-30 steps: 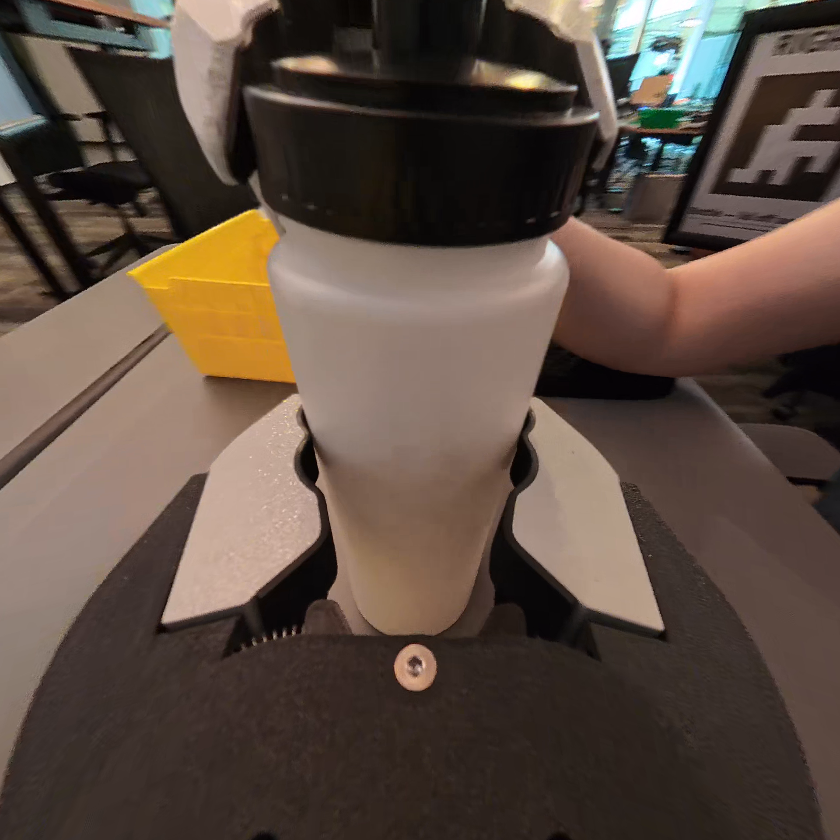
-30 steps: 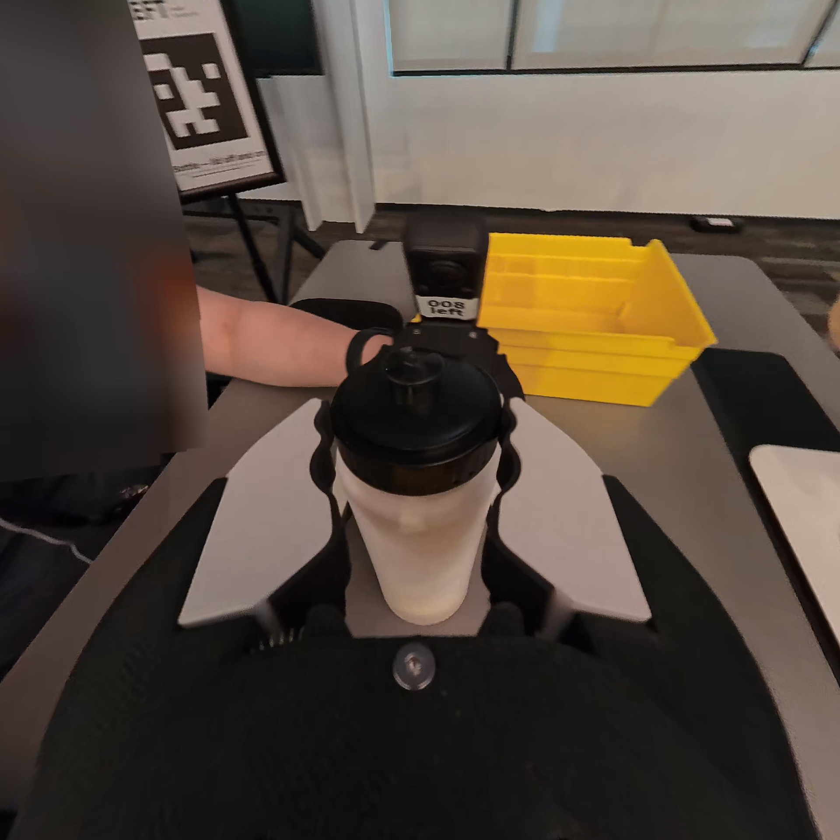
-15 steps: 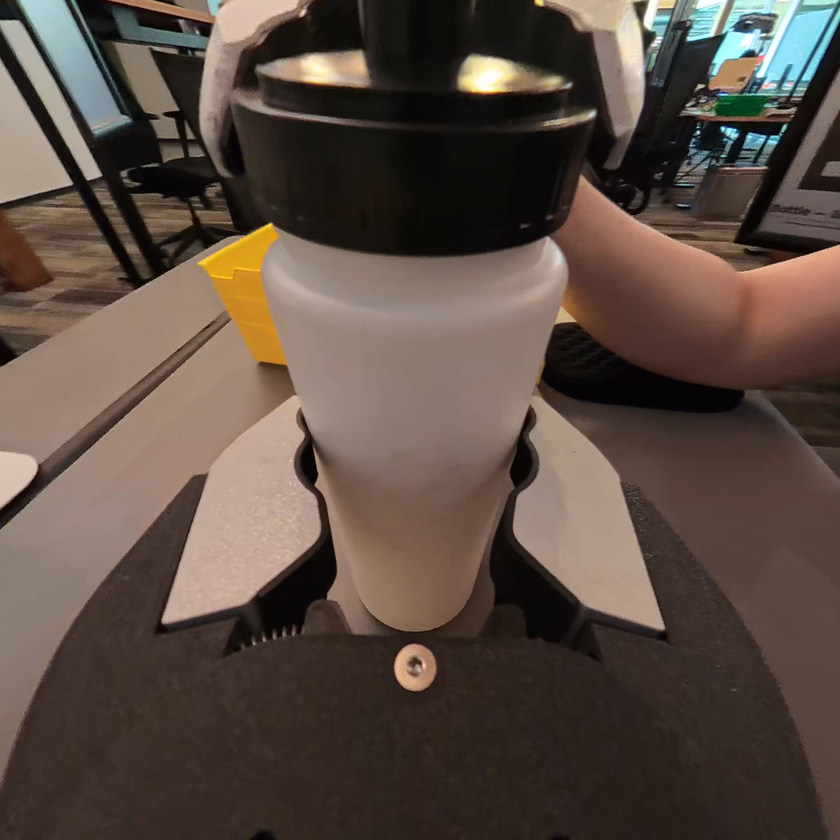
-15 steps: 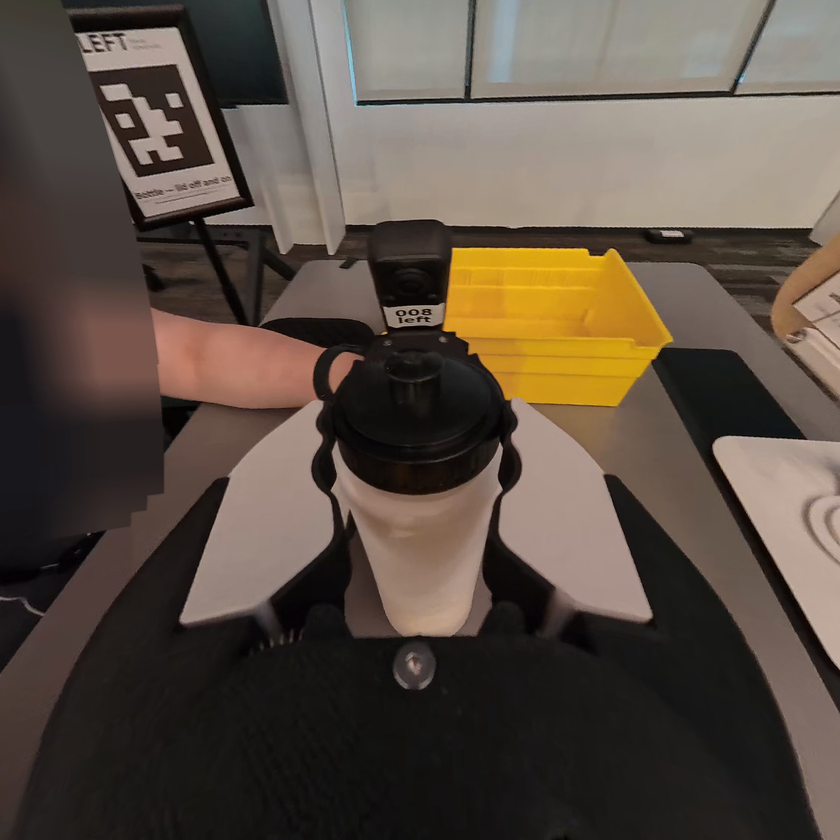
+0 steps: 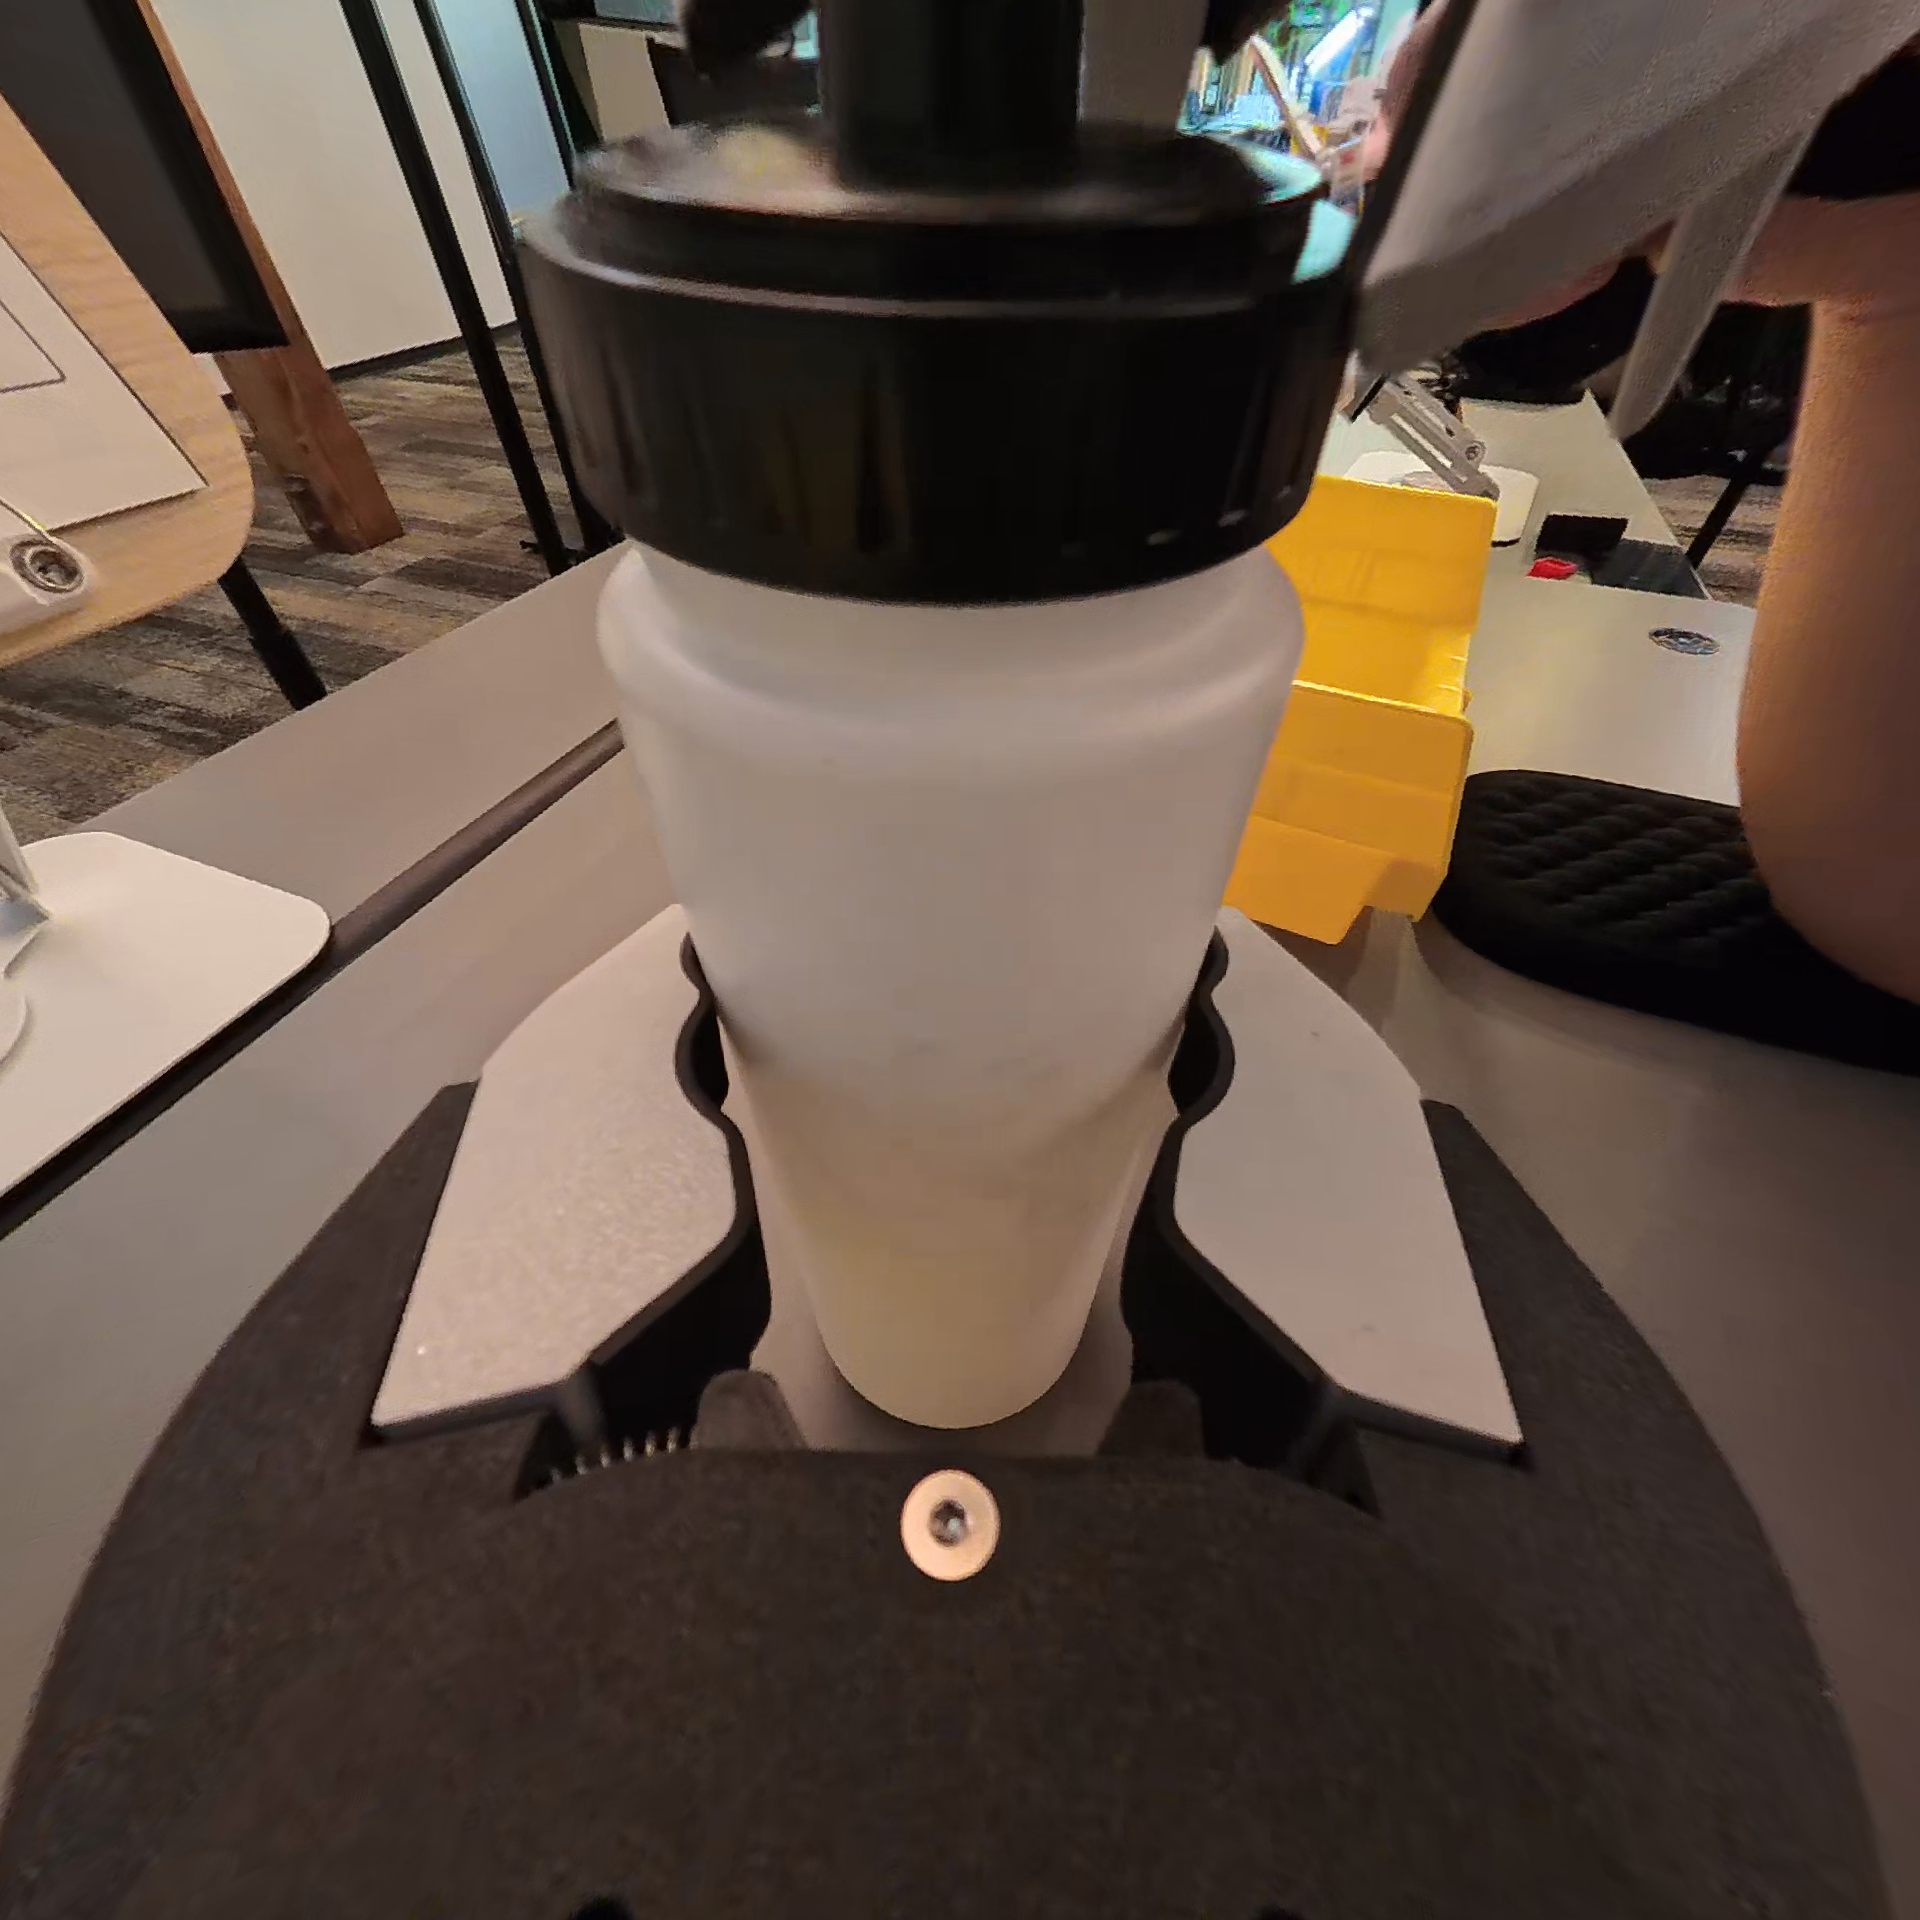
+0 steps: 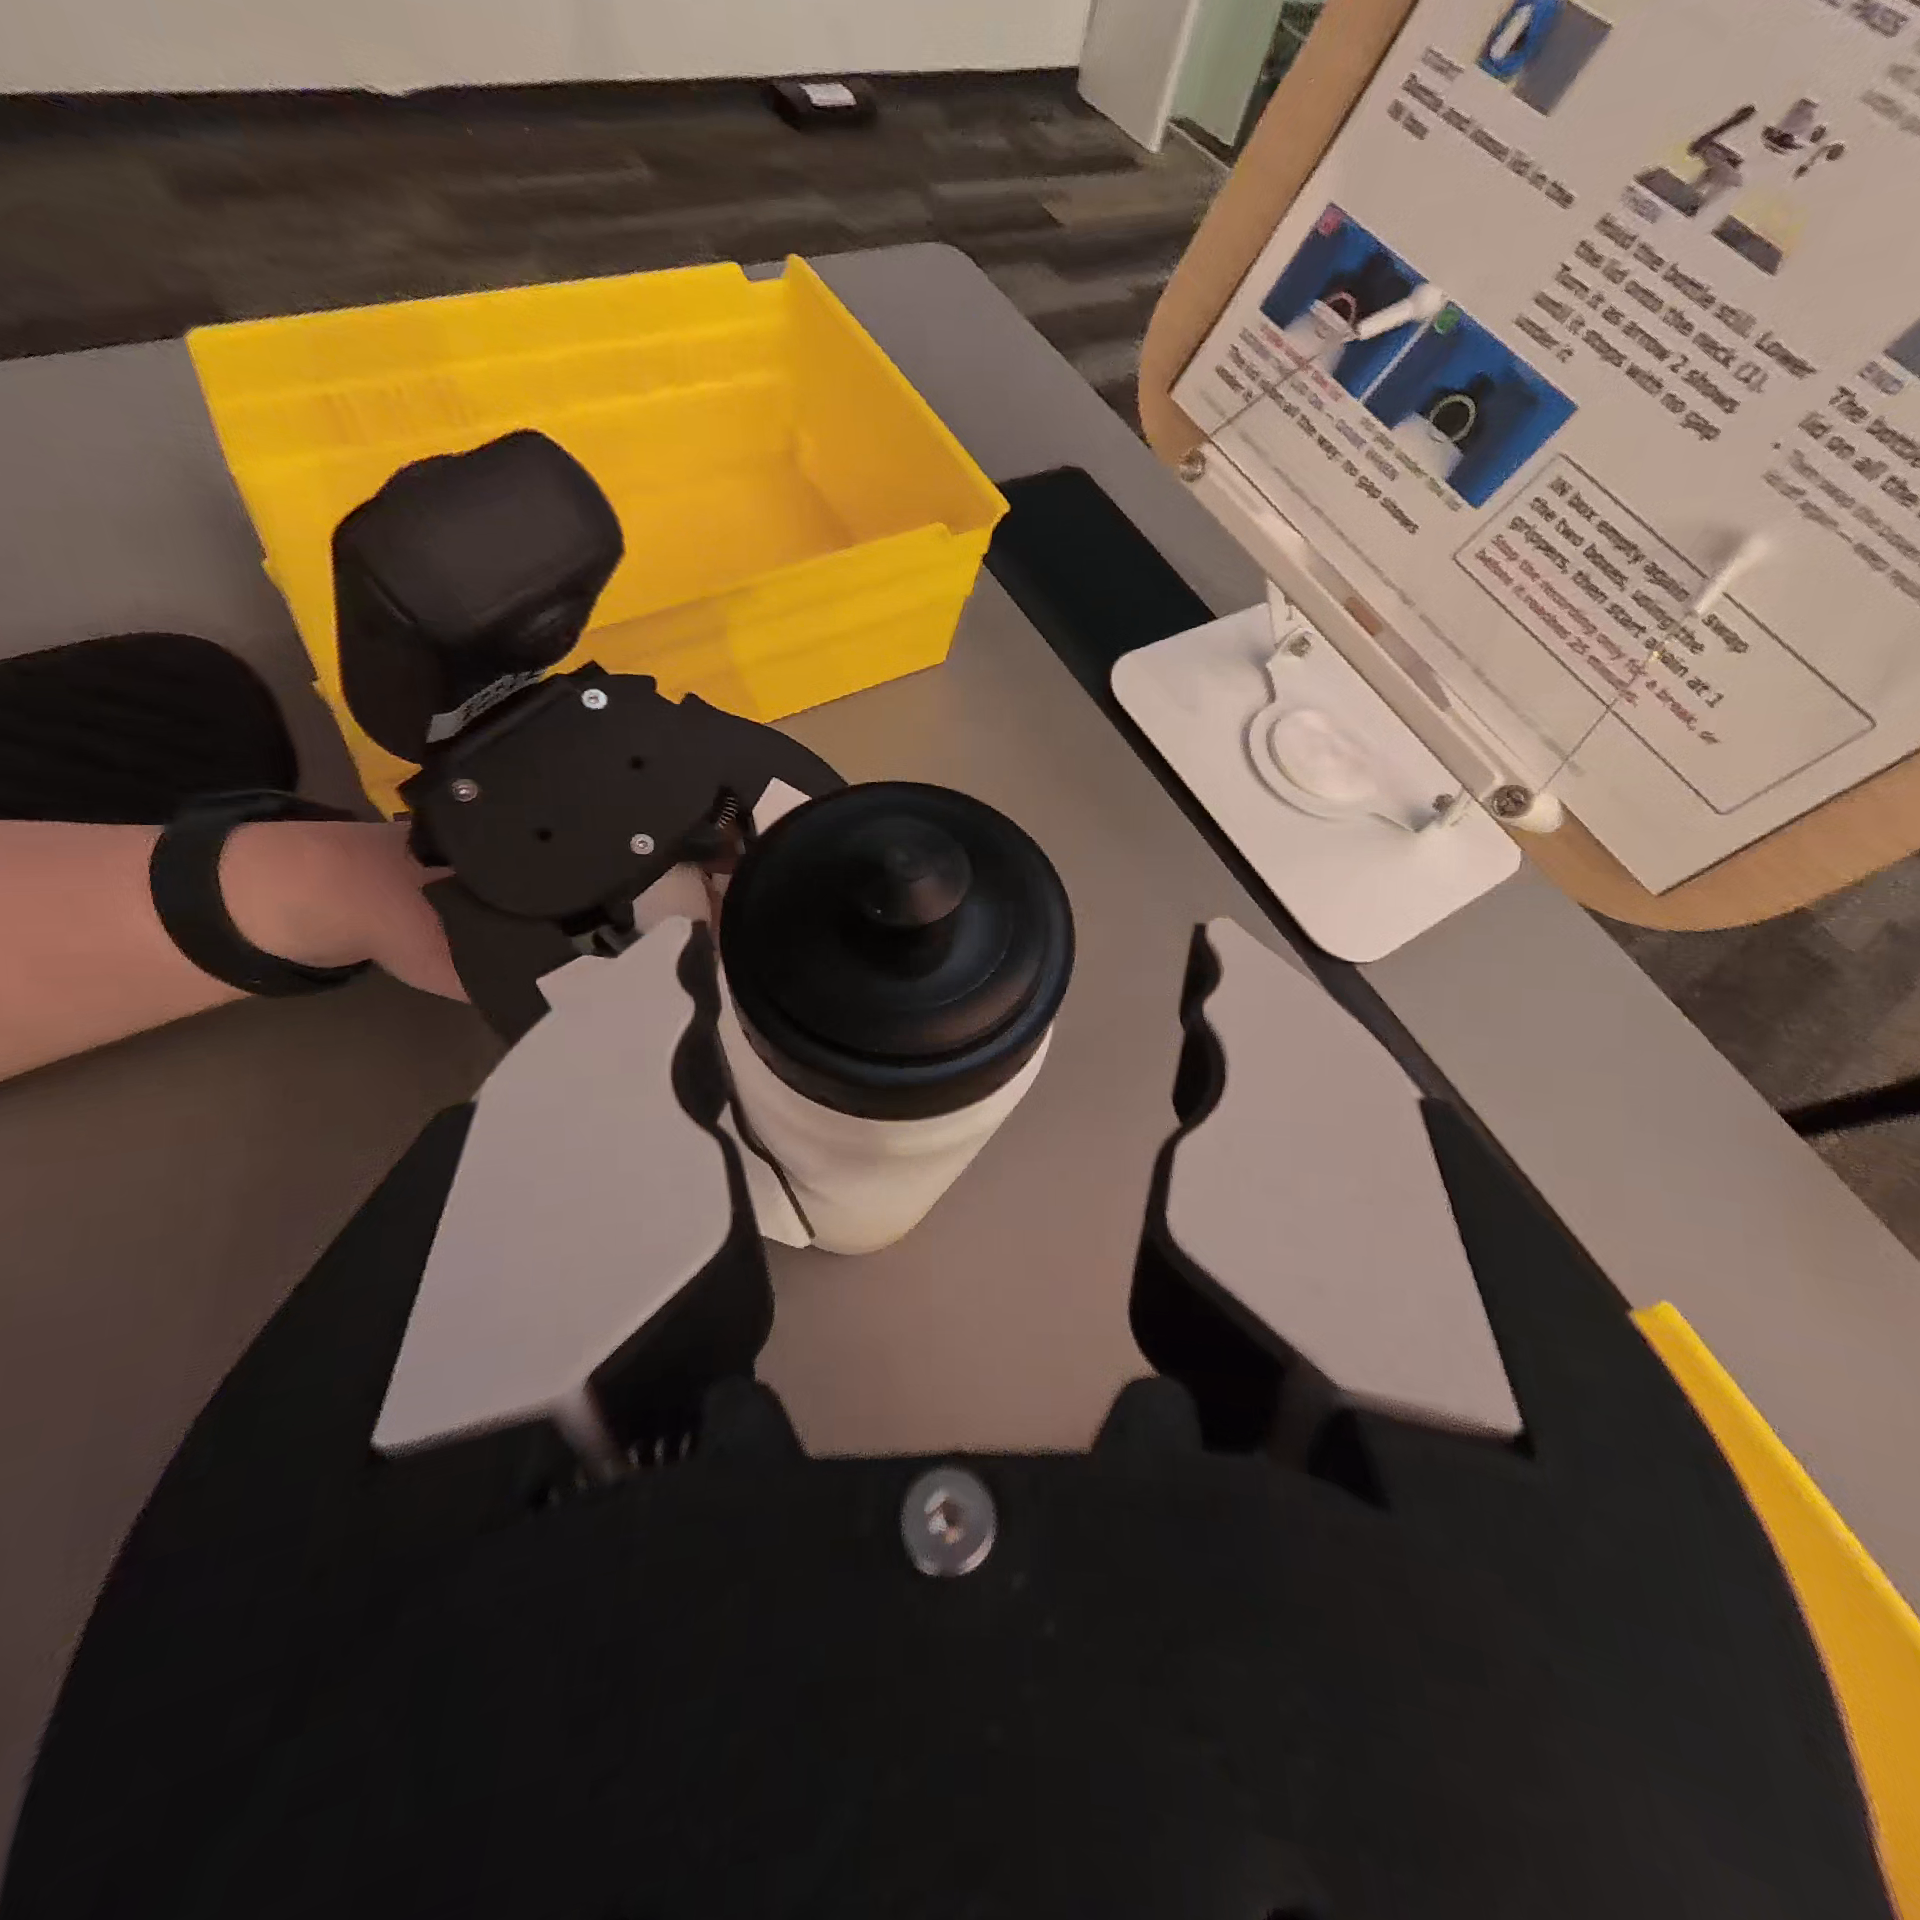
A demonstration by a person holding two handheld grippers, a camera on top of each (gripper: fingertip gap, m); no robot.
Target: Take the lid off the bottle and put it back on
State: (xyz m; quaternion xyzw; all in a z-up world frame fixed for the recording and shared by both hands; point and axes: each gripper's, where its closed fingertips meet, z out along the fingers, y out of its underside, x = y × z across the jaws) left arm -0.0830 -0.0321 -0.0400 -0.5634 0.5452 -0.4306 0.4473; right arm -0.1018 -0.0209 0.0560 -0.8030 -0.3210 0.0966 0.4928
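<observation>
Left gripper (image 5: 951,1091) clamps the frosted white plastic bottle (image 5: 951,935); right gripper (image 6: 945,1049) gapes wide around its black screw lid (image 6: 899,935), at twelve o'clock. Likely mid-twist; next, regrip.

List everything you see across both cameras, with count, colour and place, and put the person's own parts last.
bottle: one, translucent white, upright on the table, clamped low by the left gripper
lid: one, black, on the bottle
bin: one, yellow, behind the bottle
table: one, grey
pads: two, black, flanking the bin
instruction board: one, wood-edged, on a white stand, right
left gripper: shut on the bottle
right gripper: open around the lid
forearm: one, black wristband
</observation>
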